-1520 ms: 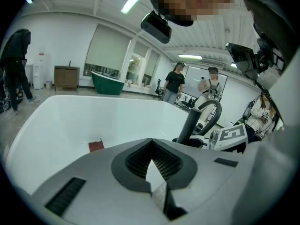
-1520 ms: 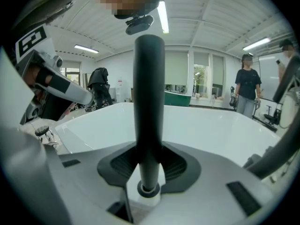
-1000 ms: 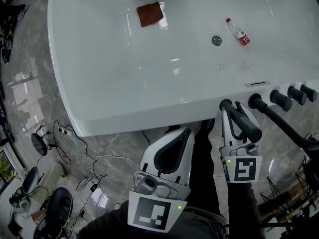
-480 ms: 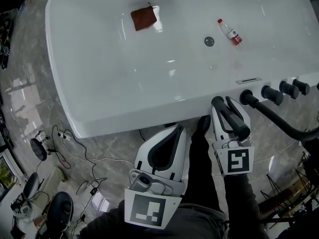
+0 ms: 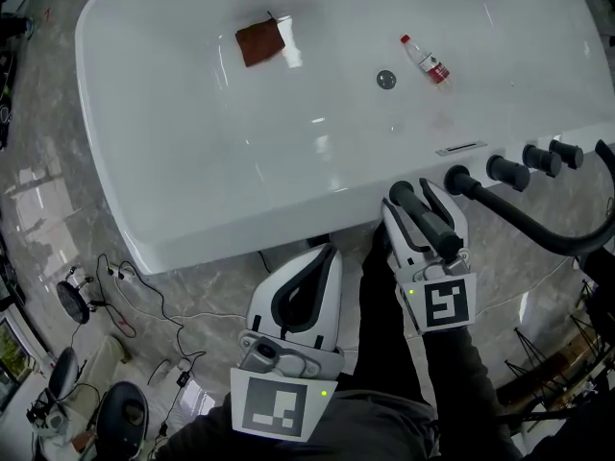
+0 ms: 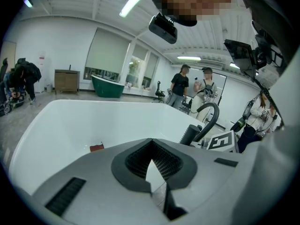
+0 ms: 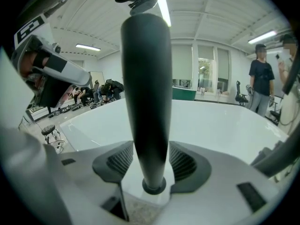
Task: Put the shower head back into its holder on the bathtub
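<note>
Right claw (image 5: pixel 419 206): clamped on the black shower head (image 5: pixel 430 227), whose handle stands up between the jaws in the right gripper view.
Left claw (image 5: pixel 323 255): jaws together with nothing between them, low and to the left of the right claw, near the person's body.
Shower head: held in the right claw at the near edge of the bathtub (image 5: pixel 173 123), not yet in any holder.
Holder: a row of black fittings (image 5: pixel 506 171) sits on the rim just right of the right claw. Which one takes the shower head cannot be told. A black hose (image 5: pixel 538 229) curves away from the nearest fitting.
Just changed: over the last second the tub has slid left in the head view, but the right claw keeps the same grip and the same place beside the fittings.
Meaning: probably no real gain yet; the carry to the right and the seating remain.
Beyond the claws: a brown cloth (image 5: pixel 259 43) and a bottle (image 5: pixel 424 60) lie in the tub.
</note>
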Tool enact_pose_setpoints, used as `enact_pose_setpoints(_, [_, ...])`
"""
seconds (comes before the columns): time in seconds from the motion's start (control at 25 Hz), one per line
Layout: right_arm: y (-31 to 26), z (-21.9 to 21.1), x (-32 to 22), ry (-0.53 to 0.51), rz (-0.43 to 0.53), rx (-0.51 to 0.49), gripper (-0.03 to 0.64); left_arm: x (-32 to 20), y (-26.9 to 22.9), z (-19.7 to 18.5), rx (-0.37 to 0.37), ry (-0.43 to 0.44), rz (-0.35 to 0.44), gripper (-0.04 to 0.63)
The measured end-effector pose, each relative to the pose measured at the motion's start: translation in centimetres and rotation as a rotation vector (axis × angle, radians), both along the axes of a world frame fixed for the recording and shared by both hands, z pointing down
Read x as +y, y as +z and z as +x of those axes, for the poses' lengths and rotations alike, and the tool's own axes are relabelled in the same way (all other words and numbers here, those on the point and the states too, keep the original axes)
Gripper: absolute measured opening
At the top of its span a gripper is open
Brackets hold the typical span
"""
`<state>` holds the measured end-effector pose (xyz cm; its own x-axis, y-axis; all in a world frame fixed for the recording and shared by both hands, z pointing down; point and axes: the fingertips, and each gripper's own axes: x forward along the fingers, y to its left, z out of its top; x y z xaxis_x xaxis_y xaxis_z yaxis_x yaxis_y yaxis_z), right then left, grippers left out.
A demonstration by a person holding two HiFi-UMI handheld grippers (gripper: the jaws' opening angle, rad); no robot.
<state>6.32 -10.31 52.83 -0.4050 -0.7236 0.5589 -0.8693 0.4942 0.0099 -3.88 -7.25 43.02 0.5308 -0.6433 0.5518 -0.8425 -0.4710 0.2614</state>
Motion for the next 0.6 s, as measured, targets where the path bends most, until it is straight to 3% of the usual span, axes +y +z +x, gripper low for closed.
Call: enact_pose_setpoints(0.6, [-0.7,0.0,-0.1,0.008,0.000,0.028,0.229,-0.1,-1.3,0.0,0.018,-0.024,0.036,0.005])
